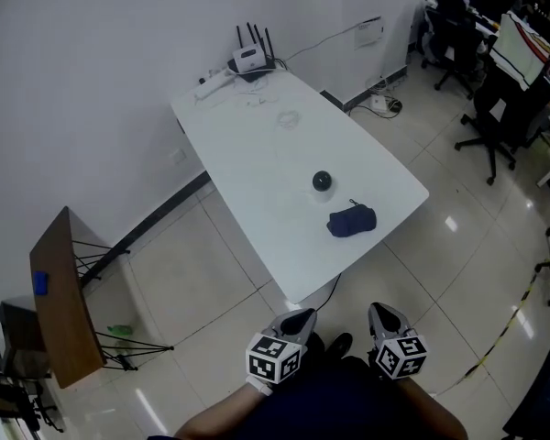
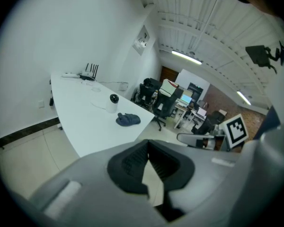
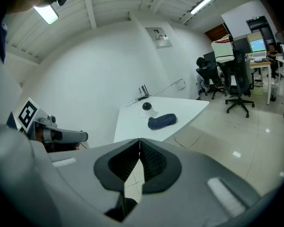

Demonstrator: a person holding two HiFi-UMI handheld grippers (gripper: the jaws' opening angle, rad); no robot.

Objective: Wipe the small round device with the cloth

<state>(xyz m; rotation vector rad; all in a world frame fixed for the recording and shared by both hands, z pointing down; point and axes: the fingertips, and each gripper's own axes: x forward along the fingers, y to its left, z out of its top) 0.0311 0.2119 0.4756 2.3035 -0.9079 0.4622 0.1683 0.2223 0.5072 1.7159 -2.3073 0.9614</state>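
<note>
A small round device point(image 1: 323, 181) with a black dome on a white base stands on the long white table point(image 1: 257, 145), toward its near end. A dark blue cloth point(image 1: 351, 220) lies bunched just in front of it. Both also show far off in the left gripper view, device point(image 2: 113, 102) and cloth point(image 2: 128, 119), and in the right gripper view, device point(image 3: 146, 108) and cloth point(image 3: 162, 121). My left gripper point(image 1: 296, 322) and right gripper point(image 1: 385, 319) hang side by side well short of the table's near corner, both shut and empty.
A router point(image 1: 250, 58) and a power strip point(image 1: 214, 82) sit at the table's far end, with a cable point(image 1: 284, 117) across the top. A wooden folding table point(image 1: 62, 296) stands at the left. Office chairs point(image 1: 495, 117) and desks fill the right.
</note>
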